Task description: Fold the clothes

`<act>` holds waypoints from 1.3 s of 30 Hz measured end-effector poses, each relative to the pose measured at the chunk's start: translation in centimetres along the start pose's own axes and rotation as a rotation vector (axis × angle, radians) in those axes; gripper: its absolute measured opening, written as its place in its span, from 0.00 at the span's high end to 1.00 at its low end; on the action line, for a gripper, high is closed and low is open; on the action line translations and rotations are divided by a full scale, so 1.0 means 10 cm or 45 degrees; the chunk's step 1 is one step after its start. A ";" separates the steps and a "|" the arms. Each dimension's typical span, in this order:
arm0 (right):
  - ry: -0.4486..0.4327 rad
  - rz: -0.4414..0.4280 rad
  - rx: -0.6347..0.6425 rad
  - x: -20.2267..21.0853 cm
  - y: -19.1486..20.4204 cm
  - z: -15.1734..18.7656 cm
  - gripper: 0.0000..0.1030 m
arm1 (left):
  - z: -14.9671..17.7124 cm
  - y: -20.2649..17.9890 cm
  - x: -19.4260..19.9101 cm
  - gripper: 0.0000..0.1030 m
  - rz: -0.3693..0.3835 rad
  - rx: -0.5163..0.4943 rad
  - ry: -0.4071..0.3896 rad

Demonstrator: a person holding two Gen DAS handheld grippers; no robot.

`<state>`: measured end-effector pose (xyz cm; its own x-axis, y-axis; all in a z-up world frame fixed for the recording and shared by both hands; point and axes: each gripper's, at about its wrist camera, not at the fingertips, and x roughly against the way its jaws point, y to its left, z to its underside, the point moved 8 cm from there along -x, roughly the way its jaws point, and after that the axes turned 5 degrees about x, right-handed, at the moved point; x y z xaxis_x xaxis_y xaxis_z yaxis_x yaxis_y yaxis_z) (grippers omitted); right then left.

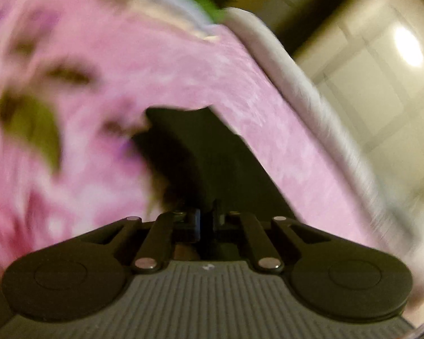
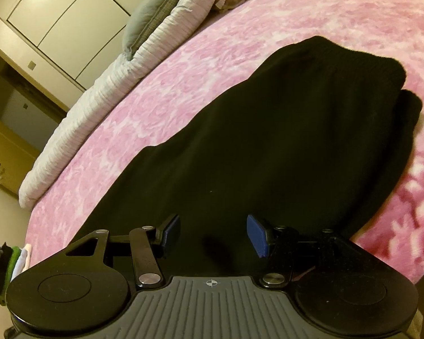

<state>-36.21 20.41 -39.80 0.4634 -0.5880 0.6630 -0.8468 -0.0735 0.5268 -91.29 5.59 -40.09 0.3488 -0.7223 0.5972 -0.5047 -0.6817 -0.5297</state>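
We see a black garment [image 2: 268,147] spread on a bed with a pink flowered blanket [image 2: 311,8], running from 6 o'clock up toward 1 o'clock in the right wrist view. Our right claw [image 2: 213,236] hangs just over its near end, its 2 blue pads [image 2: 257,236] wide apart and gripping nothing. A white quilt [image 2: 104,96] and a grey pillow [image 2: 152,14] lie along the bed's edge at 10 o'clock, and a small stack of folded clothes [image 2: 5,268] sits at 8 o'clock. The left wrist view is blurred; our left claw [image 1: 207,221] looks closed, its fingers nearly touching, pinched on the black garment [image 1: 200,152] ahead of it.
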 end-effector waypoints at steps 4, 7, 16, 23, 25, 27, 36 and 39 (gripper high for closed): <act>-0.032 0.011 -0.002 0.10 -0.07 -0.05 0.46 | 0.05 -0.82 0.20 0.97 0.000 -0.544 -0.091; -0.059 0.005 -0.020 0.19 -0.14 -0.07 0.46 | 0.44 -1.54 0.40 0.97 0.104 -0.942 -0.132; -0.079 -0.014 -0.072 0.37 -0.29 -0.11 0.45 | 2.50 -2.49 0.61 0.88 0.448 -1.717 0.080; -0.080 -0.038 -0.060 0.45 -0.29 -0.11 0.45 | 2.54 -2.29 0.71 0.82 0.533 -1.349 0.298; -0.053 -0.060 -0.031 0.38 -0.19 -0.07 0.45 | 2.27 -2.18 0.73 0.82 0.532 -1.181 0.332; -0.015 -0.126 0.005 0.27 0.01 -0.01 0.46 | 2.02 -2.05 0.73 0.83 0.508 -1.041 0.351; 0.285 -0.478 -0.100 -0.50 1.04 0.43 0.46 | 1.44 -1.62 0.61 0.85 0.428 -0.689 0.416; 0.316 -0.476 -0.167 -0.69 1.15 0.47 0.46 | 1.35 -1.53 0.58 0.85 0.438 -0.630 0.419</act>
<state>-50.31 19.85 -40.78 0.7927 -0.3289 0.5133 -0.5767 -0.1317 0.8062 -70.85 10.31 -36.68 -0.1142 -0.7616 0.6379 -0.8727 -0.2299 -0.4308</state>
